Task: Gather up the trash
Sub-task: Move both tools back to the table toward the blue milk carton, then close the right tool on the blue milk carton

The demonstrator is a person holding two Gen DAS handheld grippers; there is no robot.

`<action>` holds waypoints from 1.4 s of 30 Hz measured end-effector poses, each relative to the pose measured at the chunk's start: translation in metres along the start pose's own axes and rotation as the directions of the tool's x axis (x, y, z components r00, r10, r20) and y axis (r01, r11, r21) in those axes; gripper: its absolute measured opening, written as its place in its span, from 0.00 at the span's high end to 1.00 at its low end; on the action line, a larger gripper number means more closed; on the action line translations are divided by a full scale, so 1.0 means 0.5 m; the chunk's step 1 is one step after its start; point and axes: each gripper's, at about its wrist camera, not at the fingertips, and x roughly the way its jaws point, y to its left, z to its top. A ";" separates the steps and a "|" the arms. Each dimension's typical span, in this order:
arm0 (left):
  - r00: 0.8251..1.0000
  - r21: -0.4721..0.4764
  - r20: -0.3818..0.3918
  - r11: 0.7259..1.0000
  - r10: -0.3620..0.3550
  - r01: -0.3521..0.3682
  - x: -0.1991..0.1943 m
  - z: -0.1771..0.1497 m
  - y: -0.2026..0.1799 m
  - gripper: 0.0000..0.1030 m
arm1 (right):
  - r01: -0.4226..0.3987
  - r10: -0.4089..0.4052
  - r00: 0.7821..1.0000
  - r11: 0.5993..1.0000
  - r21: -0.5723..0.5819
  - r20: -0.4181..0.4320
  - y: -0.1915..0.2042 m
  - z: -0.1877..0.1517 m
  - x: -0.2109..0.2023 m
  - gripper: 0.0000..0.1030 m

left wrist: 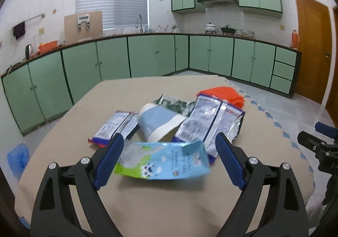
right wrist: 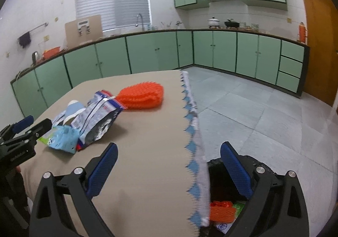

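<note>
A flattened light-blue milk carton (left wrist: 162, 160) lies on the beige table (left wrist: 147, 205) between the fingers of my open left gripper (left wrist: 169, 152); I cannot tell whether they touch it. Behind it lie a blue-and-white pouch (left wrist: 158, 122), silver snack wrappers (left wrist: 209, 122) (left wrist: 114, 127), a dark green wrapper (left wrist: 175, 102) and an orange net bag (left wrist: 224, 94). My right gripper (right wrist: 169, 165) is open and empty over the table's right edge, above a black trash bin (right wrist: 219, 175) holding an orange net (right wrist: 221, 211). The carton shows in the right wrist view (right wrist: 61, 137).
The tablecloth's blue scalloped edge (right wrist: 190, 131) runs along the table's right side above grey floor tiles (right wrist: 264, 114). Green kitchen cabinets (left wrist: 147, 55) line the far wall. A wooden door (left wrist: 312, 46) is at right. A blue item (left wrist: 18, 157) lies on the floor at left.
</note>
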 end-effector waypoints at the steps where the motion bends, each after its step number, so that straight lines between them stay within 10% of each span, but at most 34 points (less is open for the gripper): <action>1: 1.000 -0.010 -0.004 1.000 -0.004 0.003 0.001 -0.002 0.007 0.17 | -0.005 0.005 1.000 1.000 -0.006 -0.005 0.008 -0.001 0.003 0.07; 18: 0.996 -0.074 -0.071 0.996 -0.052 0.046 0.051 -0.029 0.045 0.15 | -0.021 0.018 0.999 0.998 -0.061 -0.050 0.042 -0.011 0.029 0.07; 27: 0.994 -0.068 -0.086 0.996 -0.065 0.059 0.048 -0.041 0.052 0.39 | -0.073 0.067 0.995 0.994 -0.080 -0.076 0.076 -0.017 0.047 0.07; 42: 0.996 -0.074 -0.082 0.997 -0.041 0.035 -0.006 -0.056 0.089 0.26 | -0.188 0.174 0.978 0.974 -0.123 -0.115 0.158 -0.029 0.071 0.08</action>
